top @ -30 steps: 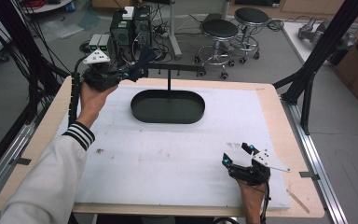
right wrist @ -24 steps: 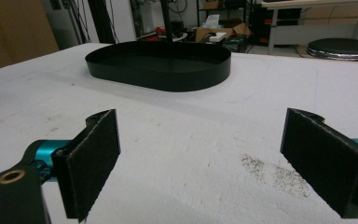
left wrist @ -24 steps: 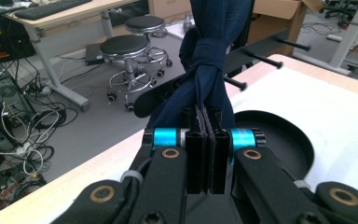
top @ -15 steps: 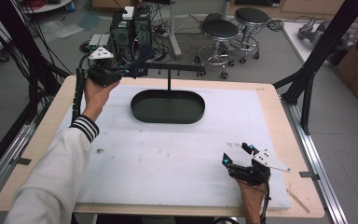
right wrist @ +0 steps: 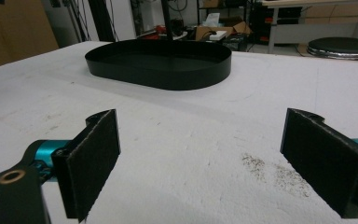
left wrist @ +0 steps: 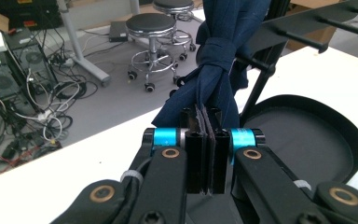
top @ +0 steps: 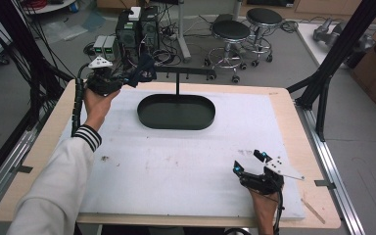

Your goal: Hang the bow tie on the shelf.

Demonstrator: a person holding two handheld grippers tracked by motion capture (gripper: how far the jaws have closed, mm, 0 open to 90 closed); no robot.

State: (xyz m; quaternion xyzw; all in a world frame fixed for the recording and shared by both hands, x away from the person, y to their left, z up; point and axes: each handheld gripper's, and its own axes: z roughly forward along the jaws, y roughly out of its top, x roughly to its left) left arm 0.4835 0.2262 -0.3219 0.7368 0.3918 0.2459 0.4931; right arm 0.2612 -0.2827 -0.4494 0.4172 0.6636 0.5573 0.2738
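Left gripper (top: 127, 81) has dropped slightly at the tray's (top: 149, 120) 10 o'clock, jaws clamped on the navy cloth (left wrist: 216, 70) beside the rack bar (left wrist: 303, 32), likely hanging it; right gripper (top: 252, 164) idle, jaws wide.

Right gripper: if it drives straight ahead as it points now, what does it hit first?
Probably the near wall of the black oval tray. The right gripper has open jaws, and bare white table cover lies between; depth is hard to judge.
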